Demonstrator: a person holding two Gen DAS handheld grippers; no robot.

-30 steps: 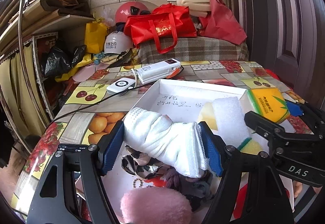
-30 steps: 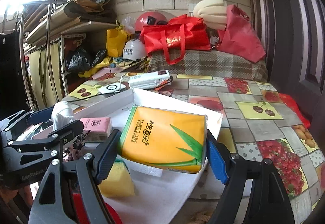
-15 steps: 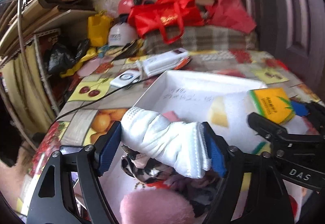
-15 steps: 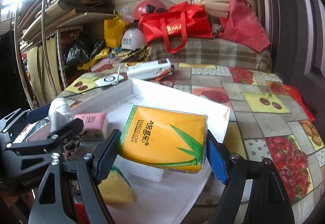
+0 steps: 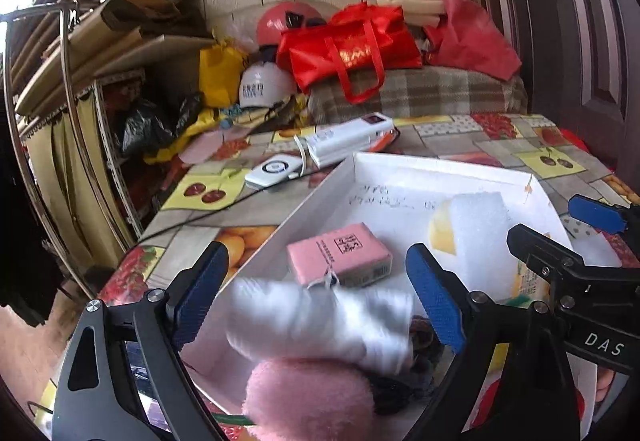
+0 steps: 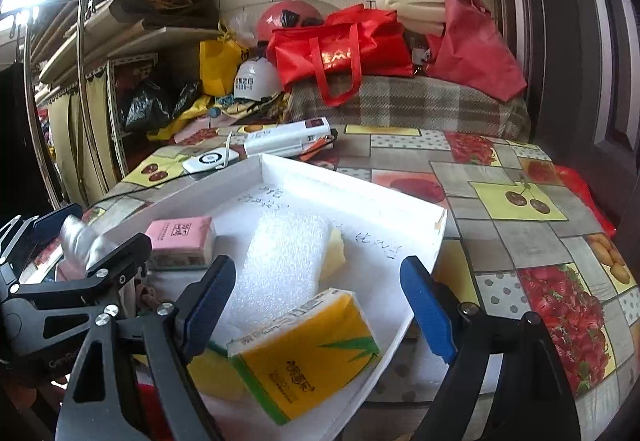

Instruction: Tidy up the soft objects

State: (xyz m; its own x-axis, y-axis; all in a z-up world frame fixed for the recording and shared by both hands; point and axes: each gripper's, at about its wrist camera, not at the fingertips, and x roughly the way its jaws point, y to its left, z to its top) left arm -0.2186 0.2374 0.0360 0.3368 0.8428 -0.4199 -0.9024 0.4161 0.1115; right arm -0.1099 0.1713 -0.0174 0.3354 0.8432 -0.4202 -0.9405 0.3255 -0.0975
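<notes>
My left gripper (image 5: 316, 253) has its jaws opening over the near end of a white cardboard box (image 5: 440, 166). A rolled white sock (image 5: 320, 321) drops blurred below its blue pads, free of both. Under it lie a pink fluffy ball (image 5: 312, 401) and dark patterned cloth (image 5: 424, 341). The jaws of my right gripper (image 6: 318, 265) are also opening, and a yellow tissue pack (image 6: 308, 357) lies tilted in the box beneath them, untouched. A pink tissue pack (image 5: 340, 259) and a white foam block (image 6: 280, 261) over a yellow sponge rest in the box's middle.
The box sits on a fruit-patterned tablecloth (image 6: 520, 201). Behind it lie a white device (image 5: 348, 141), a flat white gadget (image 5: 276, 169) and a black cable. Red bags (image 5: 348, 49) and helmets are piled on a plaid cover at the back. Shelves stand left, a door right.
Both grippers opened. The white sock slipped out of the left jaws and is falling toward the pink ball. The yellow tissue pack dropped from the right jaws into the box.
</notes>
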